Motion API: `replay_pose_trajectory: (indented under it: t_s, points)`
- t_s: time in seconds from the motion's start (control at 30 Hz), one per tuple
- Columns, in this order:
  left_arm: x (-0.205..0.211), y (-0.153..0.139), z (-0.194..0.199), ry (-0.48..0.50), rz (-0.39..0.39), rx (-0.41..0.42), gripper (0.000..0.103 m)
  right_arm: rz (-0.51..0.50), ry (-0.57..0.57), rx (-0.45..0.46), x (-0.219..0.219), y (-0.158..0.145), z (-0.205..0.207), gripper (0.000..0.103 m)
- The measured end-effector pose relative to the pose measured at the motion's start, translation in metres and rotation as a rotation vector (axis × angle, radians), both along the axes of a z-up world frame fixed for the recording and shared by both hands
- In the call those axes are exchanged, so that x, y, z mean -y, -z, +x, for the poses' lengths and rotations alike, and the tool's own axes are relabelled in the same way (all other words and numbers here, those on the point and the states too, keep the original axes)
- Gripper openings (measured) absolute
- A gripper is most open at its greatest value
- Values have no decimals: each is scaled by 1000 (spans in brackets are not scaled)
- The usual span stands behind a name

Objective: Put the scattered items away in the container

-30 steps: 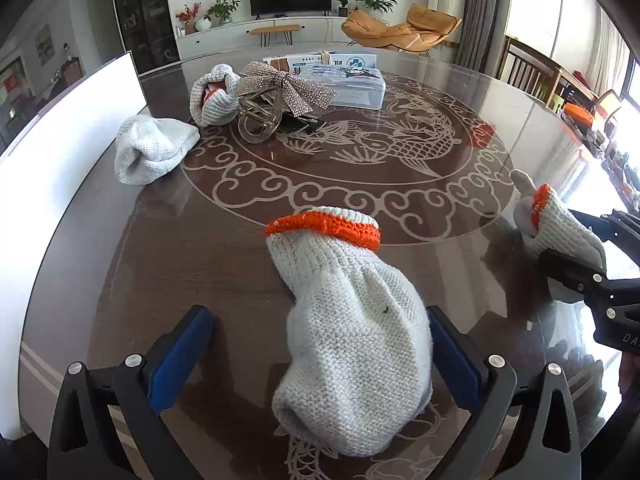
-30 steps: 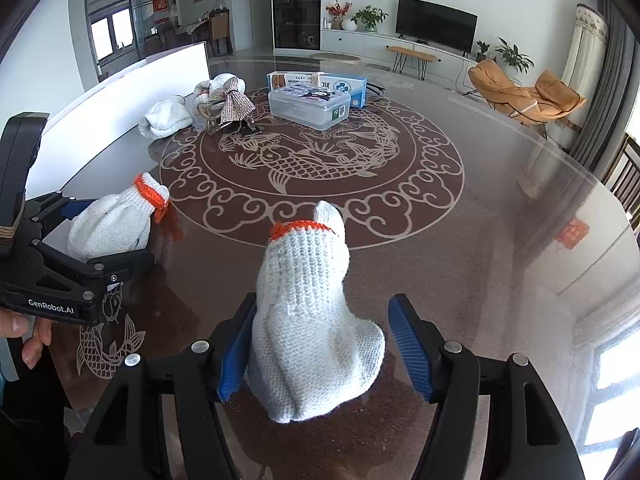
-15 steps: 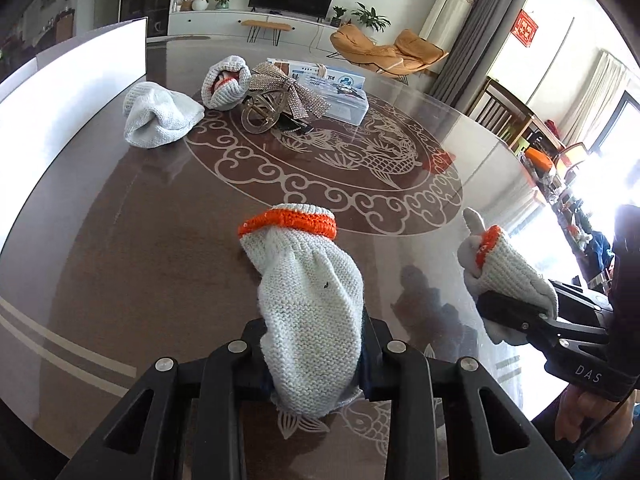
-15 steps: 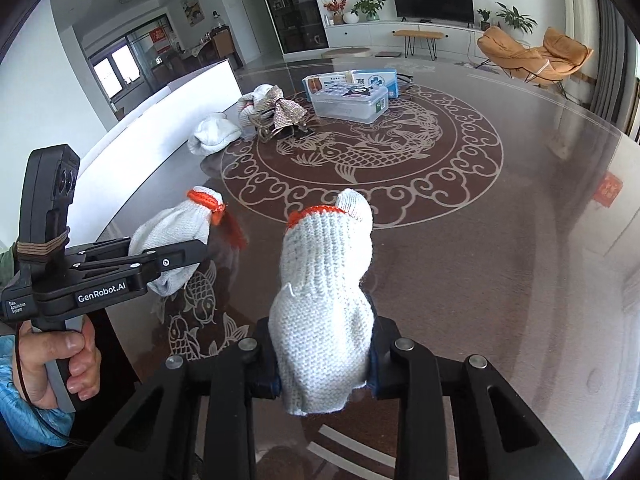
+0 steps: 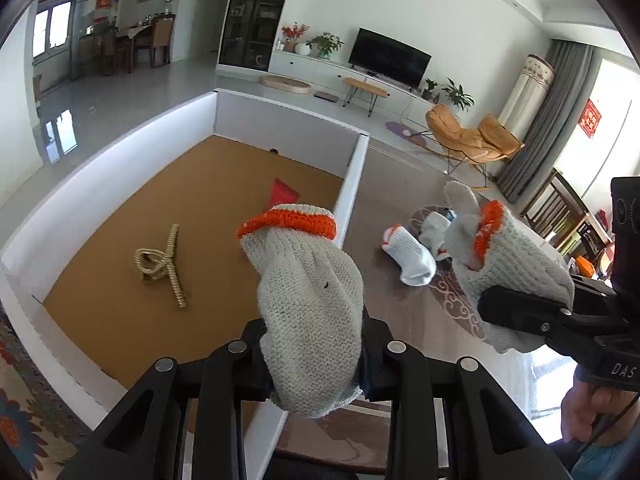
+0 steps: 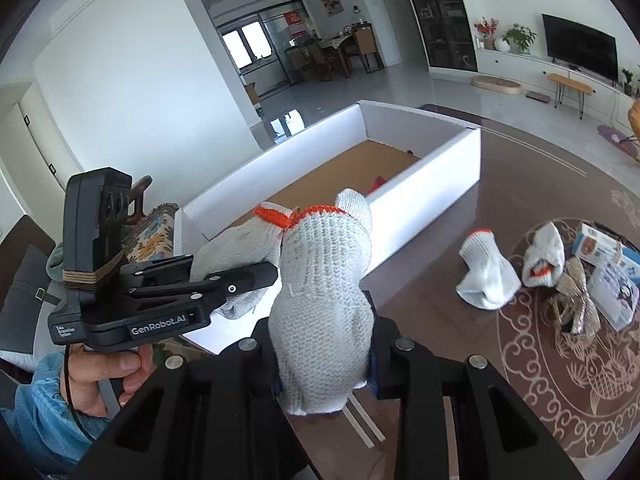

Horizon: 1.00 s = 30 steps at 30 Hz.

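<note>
Left wrist view: I am clamping one glove (image 5: 310,308) in my left gripper (image 5: 314,356) above the box (image 5: 354,168); right gripper (image 6: 324,354) is pinching another glove (image 6: 324,300). Rope (image 5: 164,266) is lying inside; two gloves (image 6: 486,276) are waiting on the table (image 6: 440,300).

Both held gloves (image 5: 312,304) (image 6: 324,300) – coarse knitted cloth, off-white with orange ribbed cuffs, matt and nubbly. Grippers (image 5: 314,364) (image 6: 324,364): matt black plastic, bright metal screw heads. Box (image 5: 352,168) has smooth white walls, matt; its floor looks like brown cardboard or cork. Tabletop (image 6: 460,208) – dark, glossy, mirror-like, pale ornament pattern. Bow (image 6: 578,300): glittery silver fabric.
</note>
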<state>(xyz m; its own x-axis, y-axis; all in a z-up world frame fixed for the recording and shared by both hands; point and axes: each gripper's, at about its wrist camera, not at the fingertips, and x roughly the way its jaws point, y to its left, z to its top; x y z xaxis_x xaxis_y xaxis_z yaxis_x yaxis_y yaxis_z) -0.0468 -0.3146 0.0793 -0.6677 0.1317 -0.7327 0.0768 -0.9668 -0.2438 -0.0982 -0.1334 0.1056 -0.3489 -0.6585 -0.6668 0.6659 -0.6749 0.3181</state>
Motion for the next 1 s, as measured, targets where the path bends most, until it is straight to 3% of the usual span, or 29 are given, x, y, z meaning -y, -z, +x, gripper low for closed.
replay_pose_trajectory:
  t_s: [0.13,0.3,0.4,0.47,0.5,0.57,0.83,1.0]
  points:
    - [85,7,-19,-123,-26,71,30,29,-110,-25,99,-8,-15,30]
    - [146,30,-35,-203,-70,174,33,131,-235,27,190,27,-19,31]
    - [157,51,-44,-211,-74,259,45,202,-293,100,225,53,-16,44]
    - [155,57,-46,-215,-107,274,51,239,-306,104,237,63,-14,62]
    - [151,57,-44,-212,-131,271,69,243,-304,98,239,65,-13,63]
    - [148,56,-45,-208,-125,256,89,238,-281,96,232,65,-16,64]
    - [124,37,-41,-193,-138,202,89,175,-118,93,169,51,-38,64]
    - [63,12,-31,-105,-173,143,89,109,-4,89,100,48,-39,64]
